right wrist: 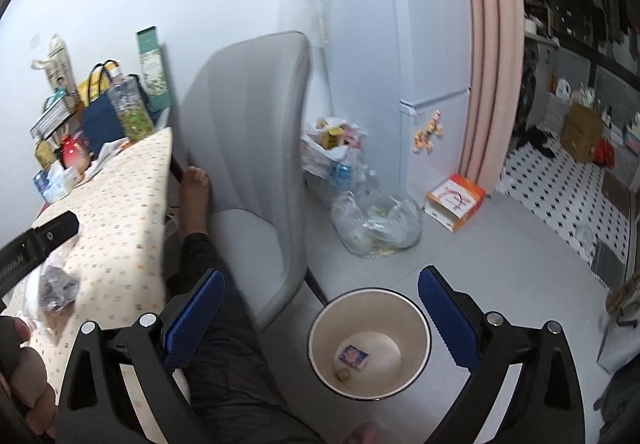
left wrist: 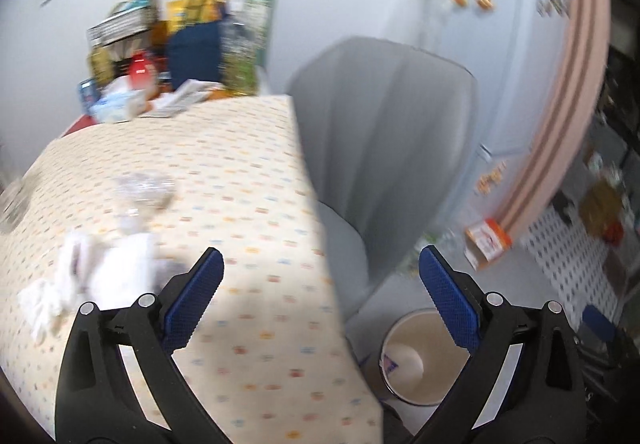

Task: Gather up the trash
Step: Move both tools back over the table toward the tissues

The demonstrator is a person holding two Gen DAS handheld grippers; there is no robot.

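Note:
In the left wrist view my left gripper (left wrist: 320, 256) is open and empty, over the right edge of the dotted tablecloth (left wrist: 240, 172). Crumpled white tissue (left wrist: 80, 276) lies on the cloth just left of its left finger, and a clear plastic wrapper (left wrist: 140, 188) sits further back. A white round bin (left wrist: 404, 328) stands on the floor below the right finger. My right gripper (right wrist: 320, 278) is open with nothing between its fingers, above that bin (right wrist: 328, 324). A small blue-and-white packet (right wrist: 353, 356) and a crumb lie in the bin. A dark scrap in clear wrap (right wrist: 56, 288) lies on the table.
A grey chair (right wrist: 248, 148) stands against the table's right side, with a person's leg (right wrist: 224, 344) and bare foot (right wrist: 194, 184) beside it. Bags of bottles and plastic (right wrist: 376, 220) and an orange box (right wrist: 456, 200) sit by the fridge. Boxes and bags (left wrist: 192, 44) crowd the table's far end.

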